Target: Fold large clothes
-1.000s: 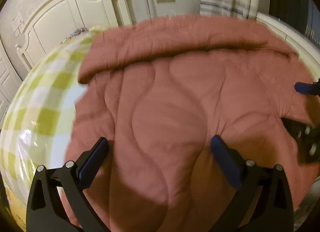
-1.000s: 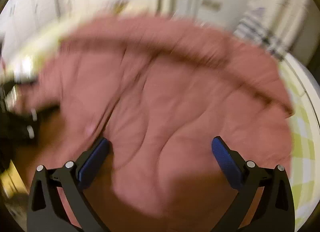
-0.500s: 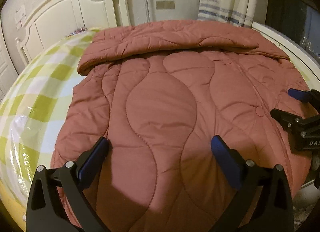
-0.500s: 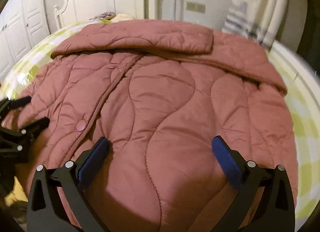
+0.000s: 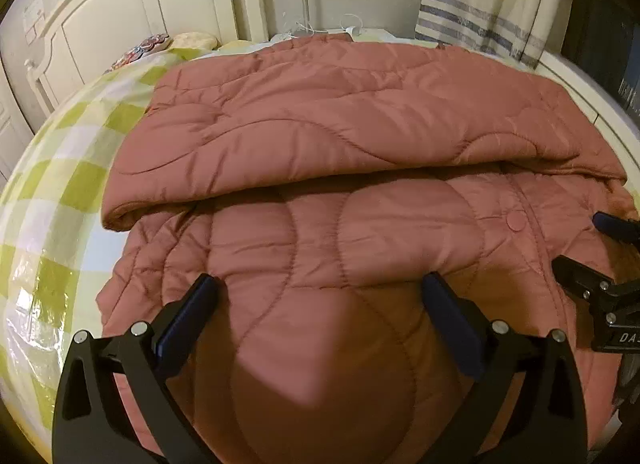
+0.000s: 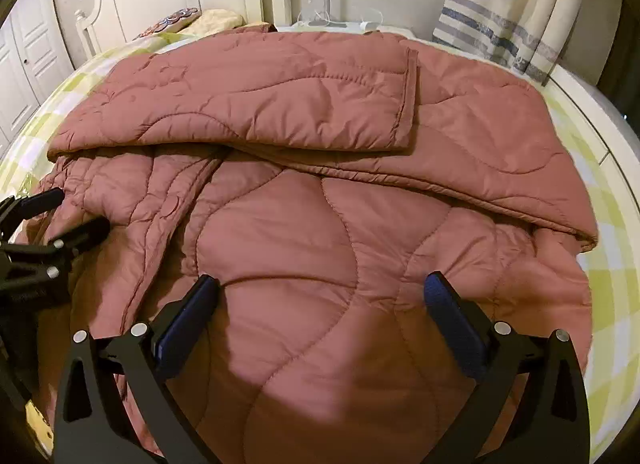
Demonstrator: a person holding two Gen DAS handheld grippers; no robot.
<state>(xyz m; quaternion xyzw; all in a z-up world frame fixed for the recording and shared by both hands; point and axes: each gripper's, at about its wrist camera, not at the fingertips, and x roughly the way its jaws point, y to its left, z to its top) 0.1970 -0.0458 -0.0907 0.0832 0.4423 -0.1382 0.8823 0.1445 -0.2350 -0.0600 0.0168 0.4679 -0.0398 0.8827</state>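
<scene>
- We saw the dusty-rose quilted coat (image 5: 360, 248) spread over the green-checked bedsheet (image 5: 52, 184), wavy stitching across it, both sleeves folded across its upper part.
- Our left gripper (image 5: 320, 292) and right gripper (image 6: 320, 292) hovered over its near hem, jaws wide apart, gripping nothing.

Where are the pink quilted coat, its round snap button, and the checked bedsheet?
pink quilted coat (image 6: 304, 264): right wrist view, on its front panel.
snap button (image 5: 515, 220): left wrist view, on the button's face.
checked bedsheet (image 5: 76, 184): left wrist view, on a bare green check.
</scene>
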